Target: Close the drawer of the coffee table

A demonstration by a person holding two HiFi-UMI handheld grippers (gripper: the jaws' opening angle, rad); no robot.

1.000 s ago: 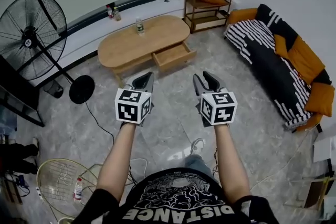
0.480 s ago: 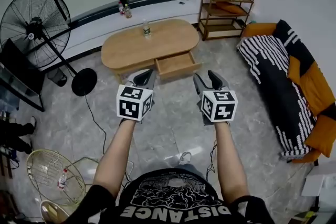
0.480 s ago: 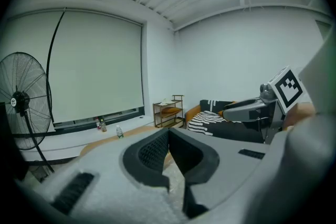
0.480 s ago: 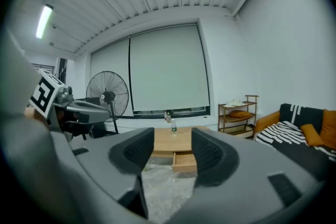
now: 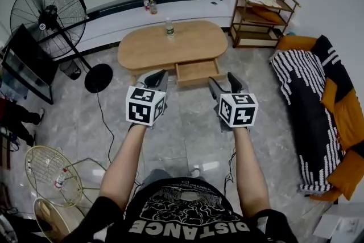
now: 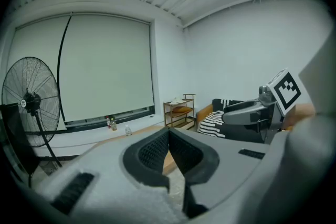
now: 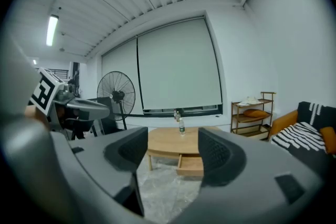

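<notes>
Drawer (image 7: 191,165) open, framed by right gripper (image 7: 173,150), jaws opening, empty; left gripper (image 6: 169,134), closed, empty, hides it.

The oval wooden worktop (image 5: 193,45) stands on the grey tiled floor (image 5: 187,134), ahead of my left hand-held gripper (image 5: 158,76). One clear bottle (image 5: 169,27) stands upright on the worktop, toward its far edge, almost straight ahead of that hand-held gripper. The worktop's drawer (image 5: 197,71) juts open from its near side, just right of the hand-held gripper's tip. Also on the floor are a fan's round base (image 5: 98,78) off to my left, a striped sofa (image 5: 307,88) well to the right, and a wooden shelf (image 5: 263,20) far ahead on the right with an orange cushion (image 5: 266,13) on its middle tier.
</notes>
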